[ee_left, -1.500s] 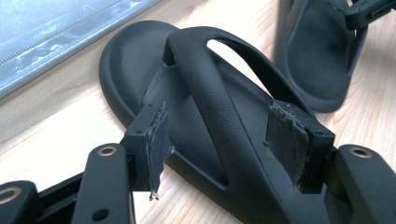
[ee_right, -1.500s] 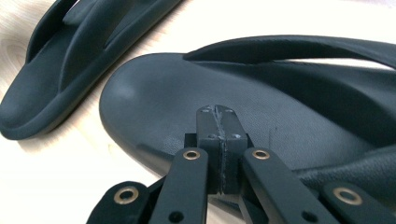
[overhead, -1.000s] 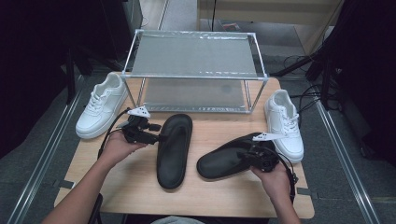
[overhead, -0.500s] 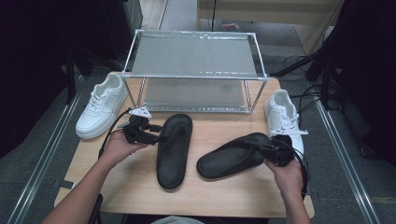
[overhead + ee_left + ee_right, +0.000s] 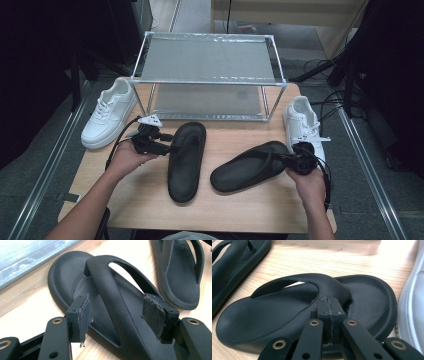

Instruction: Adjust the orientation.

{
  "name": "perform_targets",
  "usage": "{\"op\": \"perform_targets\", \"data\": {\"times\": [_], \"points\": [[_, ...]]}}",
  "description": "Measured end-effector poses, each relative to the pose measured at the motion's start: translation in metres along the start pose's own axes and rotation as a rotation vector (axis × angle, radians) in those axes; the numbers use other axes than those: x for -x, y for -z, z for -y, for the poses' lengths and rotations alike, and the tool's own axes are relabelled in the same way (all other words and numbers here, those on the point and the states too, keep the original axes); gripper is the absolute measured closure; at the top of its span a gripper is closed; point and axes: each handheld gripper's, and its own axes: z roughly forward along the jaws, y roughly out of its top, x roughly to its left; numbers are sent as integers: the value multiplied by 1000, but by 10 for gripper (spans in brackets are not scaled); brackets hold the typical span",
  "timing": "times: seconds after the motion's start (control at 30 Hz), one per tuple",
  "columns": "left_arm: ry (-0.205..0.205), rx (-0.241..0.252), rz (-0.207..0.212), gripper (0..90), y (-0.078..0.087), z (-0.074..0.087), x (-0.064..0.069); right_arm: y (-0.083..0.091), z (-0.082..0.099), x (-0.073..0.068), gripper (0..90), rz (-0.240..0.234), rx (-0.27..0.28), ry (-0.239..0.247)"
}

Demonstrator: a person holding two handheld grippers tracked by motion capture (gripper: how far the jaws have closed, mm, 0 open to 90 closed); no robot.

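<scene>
Two black flip-flops lie on the wooden table (image 5: 150,205). My left gripper (image 5: 170,148) is open at the left flip-flop (image 5: 186,160). In the left gripper view that flip-flop's strap (image 5: 112,302) runs between the gripper's (image 5: 118,312) two worn pads, with gaps on both sides. The right flip-flop (image 5: 245,167) lies slanted, and my right gripper (image 5: 287,159) is at its right end. Seen from the right gripper view, the jaws of the right gripper (image 5: 328,305) are shut pad against pad, tips up against the toe post of this flip-flop (image 5: 274,315), nothing between them.
A metal-framed two-shelf rack (image 5: 207,60) stands at the back of the table. One white sneaker (image 5: 107,117) sits left of it and another white sneaker (image 5: 301,125) right of it, close to my right hand. Cables trail from both grippers.
My right hand and its gripper have slid to the right along the slanted flip-flop, toward the white sneaker. The left hand has stayed put.
</scene>
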Motion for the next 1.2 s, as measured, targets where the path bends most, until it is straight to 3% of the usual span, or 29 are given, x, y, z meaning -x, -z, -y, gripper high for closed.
{"op": "perform_targets", "data": {"times": [0.73,1.2], "points": [[34,3,-39,391,17,22,2,-30,-23,-20,900,-56,-24,79],[65,6,-67,391,29,40,5,-56,-38,-44,900,-72,-69,166]]}}
